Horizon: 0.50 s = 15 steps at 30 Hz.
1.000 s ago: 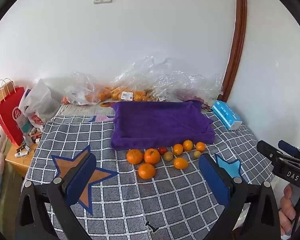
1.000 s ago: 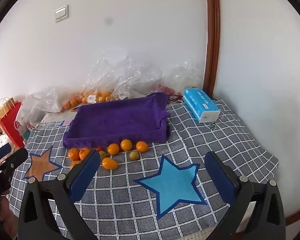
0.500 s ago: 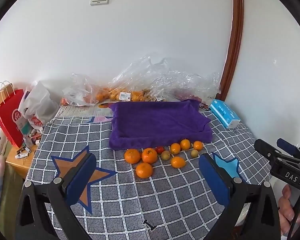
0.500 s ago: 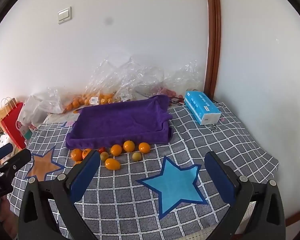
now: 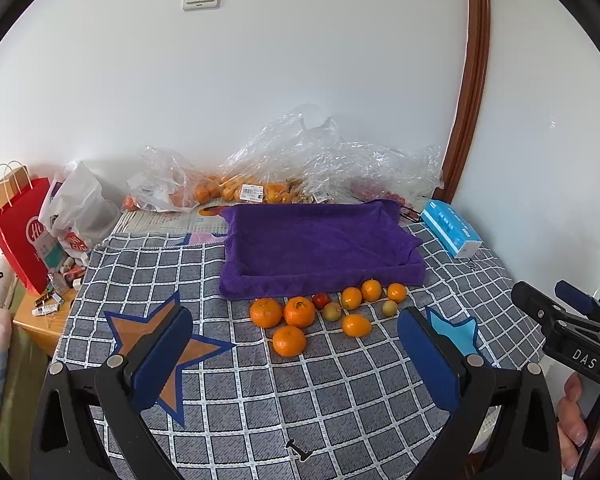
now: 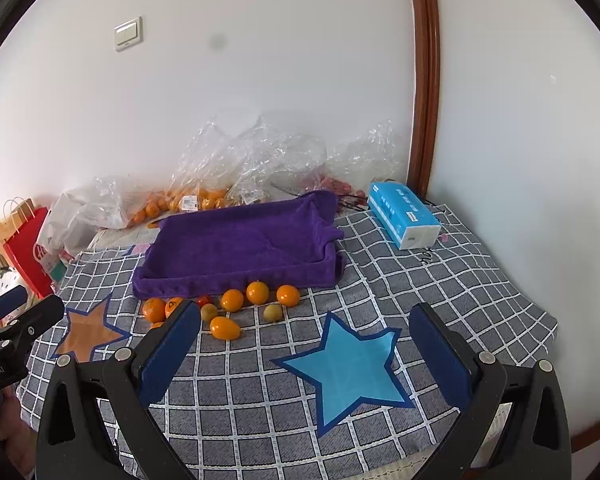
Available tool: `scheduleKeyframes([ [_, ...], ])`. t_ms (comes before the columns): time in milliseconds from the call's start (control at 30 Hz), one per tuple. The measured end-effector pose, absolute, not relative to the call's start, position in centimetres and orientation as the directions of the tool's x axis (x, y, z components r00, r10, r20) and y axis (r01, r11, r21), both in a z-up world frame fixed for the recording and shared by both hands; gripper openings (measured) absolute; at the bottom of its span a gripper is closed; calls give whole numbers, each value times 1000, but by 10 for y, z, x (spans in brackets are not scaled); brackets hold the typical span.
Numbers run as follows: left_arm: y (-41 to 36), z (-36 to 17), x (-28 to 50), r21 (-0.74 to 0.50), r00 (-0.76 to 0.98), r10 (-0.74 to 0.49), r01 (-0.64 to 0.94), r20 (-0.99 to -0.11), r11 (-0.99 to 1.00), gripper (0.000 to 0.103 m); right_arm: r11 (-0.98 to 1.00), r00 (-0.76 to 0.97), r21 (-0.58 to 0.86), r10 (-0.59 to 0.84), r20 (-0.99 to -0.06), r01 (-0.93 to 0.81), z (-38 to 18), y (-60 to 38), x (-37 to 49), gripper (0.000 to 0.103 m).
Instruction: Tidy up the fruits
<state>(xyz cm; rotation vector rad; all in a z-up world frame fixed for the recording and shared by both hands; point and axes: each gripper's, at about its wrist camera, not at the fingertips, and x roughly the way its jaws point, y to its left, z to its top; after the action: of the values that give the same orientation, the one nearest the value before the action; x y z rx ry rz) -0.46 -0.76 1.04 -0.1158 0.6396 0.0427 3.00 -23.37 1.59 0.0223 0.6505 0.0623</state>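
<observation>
Fruits sit in a little bunch on the worktop [image 5: 340, 400], right in front of the purple tray [image 5: 320, 244]. Three big round oranges [image 5: 299, 311] with bumpy skin lie on the left side of the bunch. Smaller smooth orange ones [image 5: 371, 290] lie in a row close to the tray's front wall. One small red tomato [image 5: 321, 300] and two small dull green fruits [image 5: 332, 311] are mixed in with them. The tray looks soft and fuzzy, like a towel, and it has nothing in it.

A grey cloth with white squares covers the worktop. It has an orange star [image 5: 160, 344] and a blue star [image 6: 348, 364] on it.

The left claw [image 5: 296, 364] is held low over the cloth with its flat blue pads spread wide, holding nothing. The right claw [image 6: 304, 356] is spread wide too, above the blue star, and is also holding nothing. A bit of a hand [image 5: 576, 420] shows at the edge of the left view.

Crinkly clear bags [image 5: 300, 160] by the wall hold more orange fruit, but it is hard to see through the plastic. A blue tissue box [image 6: 404, 220] lies to the right of the tray.
</observation>
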Motion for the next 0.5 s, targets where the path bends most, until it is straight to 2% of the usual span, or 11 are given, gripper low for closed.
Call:
scheduleKeyframes([
  [500,-10,9,-6,-97,803,-3,-68,-596,993,103,998,796,34,69,-601,-60,17,-229,28,103],
])
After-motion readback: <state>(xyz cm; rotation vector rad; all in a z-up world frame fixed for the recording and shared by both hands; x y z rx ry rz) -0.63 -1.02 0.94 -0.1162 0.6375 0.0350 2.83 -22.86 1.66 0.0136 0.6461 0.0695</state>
